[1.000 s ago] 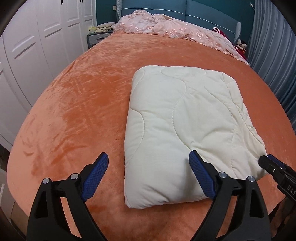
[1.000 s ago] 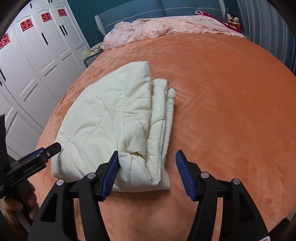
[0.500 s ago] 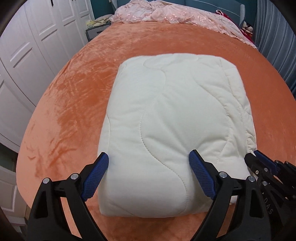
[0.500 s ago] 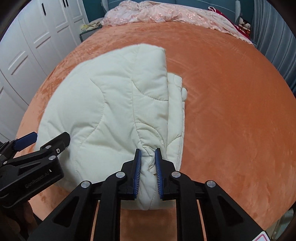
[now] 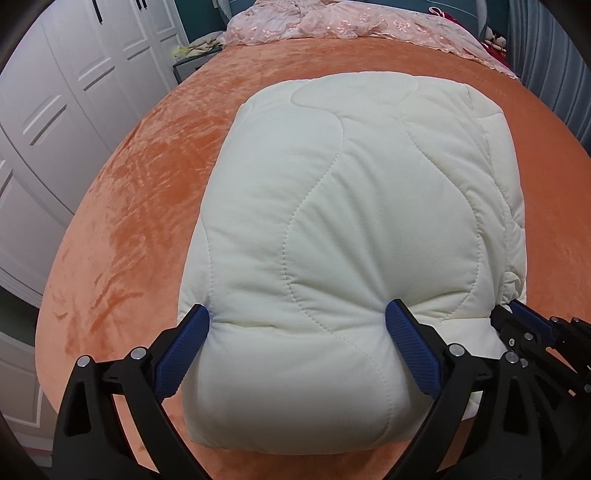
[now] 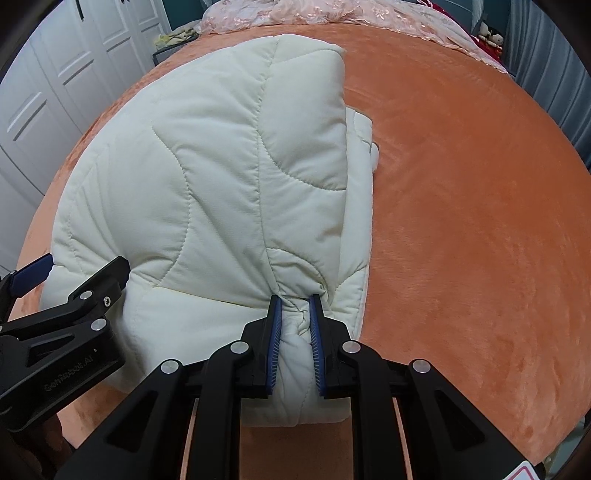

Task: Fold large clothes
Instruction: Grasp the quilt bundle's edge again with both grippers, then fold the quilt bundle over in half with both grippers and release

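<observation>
Presently, the orange plush bedspread (image 5: 140, 192) covers the whole bed and serves as the reference surface. On its middle, toward the near edge, lies the cream quilted padded garment (image 5: 354, 221), already folded into a thick rectangular bundle with looser layers showing along its right side. A pink lace coverlet (image 5: 332, 22) lies bunched at the far end of the bedspread, well apart from the bundle, and white panelled wardrobe doors (image 5: 74, 92) stand off the bedspread's left side.

Over the bundle's near edge, the left gripper (image 5: 297, 347) has its jaws opening to nearly full width; the blue pads (image 5: 184, 347) straddle the padded corner and dent its sides, but no firm clamp is evident. At the near right corner, the right gripper (image 6: 295, 334) is pinched tight on a puckered ridge of the garment's outer layer.

Risk assessment: the right pinch appears to take only the top fabric, so a lift could peel that layer and undo the fold. With the left jaws loose, the bundle may sag or twist on one side. The slick shell could also slip free.
</observation>
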A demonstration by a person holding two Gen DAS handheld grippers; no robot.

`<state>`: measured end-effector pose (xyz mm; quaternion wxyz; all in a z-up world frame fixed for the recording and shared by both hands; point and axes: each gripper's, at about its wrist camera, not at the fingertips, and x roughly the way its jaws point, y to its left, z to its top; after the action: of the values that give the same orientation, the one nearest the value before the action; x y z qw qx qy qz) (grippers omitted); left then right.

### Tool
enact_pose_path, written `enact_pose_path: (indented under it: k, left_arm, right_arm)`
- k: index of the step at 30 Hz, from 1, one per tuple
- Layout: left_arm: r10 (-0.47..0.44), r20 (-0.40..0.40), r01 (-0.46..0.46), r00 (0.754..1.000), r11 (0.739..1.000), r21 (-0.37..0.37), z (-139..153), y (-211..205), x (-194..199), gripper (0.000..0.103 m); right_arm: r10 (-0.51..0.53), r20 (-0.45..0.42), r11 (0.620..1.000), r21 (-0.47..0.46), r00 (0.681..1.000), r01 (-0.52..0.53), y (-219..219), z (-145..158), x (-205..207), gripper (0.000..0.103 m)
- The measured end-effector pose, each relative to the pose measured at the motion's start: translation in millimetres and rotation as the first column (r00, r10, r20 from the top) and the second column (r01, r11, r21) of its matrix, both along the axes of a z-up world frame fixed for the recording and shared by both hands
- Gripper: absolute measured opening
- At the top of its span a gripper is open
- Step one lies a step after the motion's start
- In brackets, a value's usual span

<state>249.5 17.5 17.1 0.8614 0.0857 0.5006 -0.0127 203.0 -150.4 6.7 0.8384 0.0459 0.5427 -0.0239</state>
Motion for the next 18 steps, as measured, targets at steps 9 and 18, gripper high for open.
enact_pose_path:
  k: [9,18]
  left_arm:
    - [0.017,0.007,-0.017,1.000,1.000,0.008,-4.2,-1.6,-0.4,0.096]
    - [0.036,-0.012,-0.037,0.999,0.998,-0.044,11.3,8.8,-11.7,0.095]
  right_arm:
    - [0.004,-0.006,1.000,-0.001,1.000,-0.004,3.5,-1.4,0.5,0.014]
    - [-0.042,0.037,0.994,0.098,0.998,0.038,-16.5,27.5,-14.7,0.027]
